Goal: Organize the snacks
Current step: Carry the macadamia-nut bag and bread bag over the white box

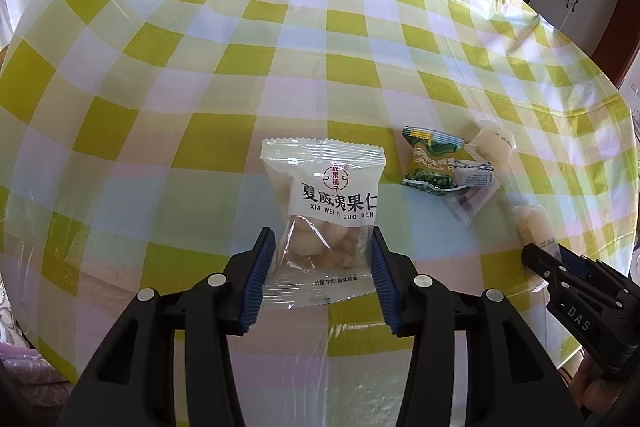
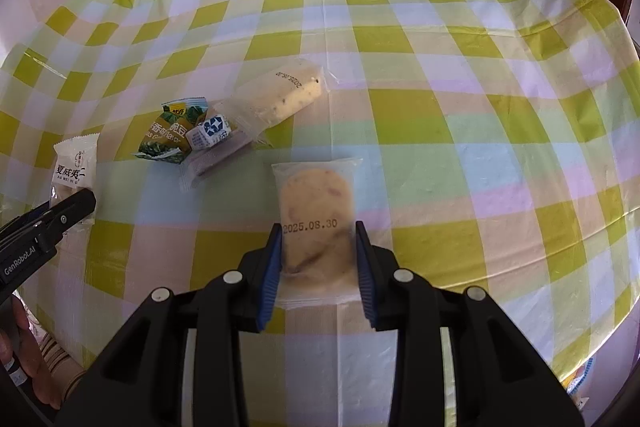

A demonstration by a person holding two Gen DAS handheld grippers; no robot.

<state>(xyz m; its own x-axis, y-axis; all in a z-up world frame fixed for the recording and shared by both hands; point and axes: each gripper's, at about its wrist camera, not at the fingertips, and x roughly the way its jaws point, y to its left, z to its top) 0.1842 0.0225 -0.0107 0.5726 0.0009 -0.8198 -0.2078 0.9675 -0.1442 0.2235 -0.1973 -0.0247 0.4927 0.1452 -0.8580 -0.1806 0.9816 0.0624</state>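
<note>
Nearest in the left wrist view, the left claw (image 1: 324,267) is pinching the lower half of a clear macadamia packet (image 1: 320,219), its blue pads (image 1: 260,279) pressing on both side edges while the printed top is sticking out beyond the tips above the checked table (image 1: 200,67). In the right wrist view, the right claw (image 2: 318,263) is likewise gripping a frosted biscuit packet (image 2: 316,223) stamped with a date, pads against its sides and the sealed end lying back between the fingers. Both claws are standing narrow, each closed on its packet rather than empty. Both are angling steeply down at the table, held side by side, with a hand (image 2: 24,355) partly showing at the lower left of the right view. The likely trouble is slippage: the film is slick and each grip is taking only part of the packet, so a quick swing could let one slide out or twist; squeezing harder risks crushing the biscuit. Farther off, a green pea packet (image 2: 168,135), a small blue-and-white packet (image 2: 212,133) and a purple-tinted wrapper (image 2: 216,157) are lying touching in a loose heap, with a long pale bar (image 2: 280,95) just behind, and a careless pass could scatter them.
</note>
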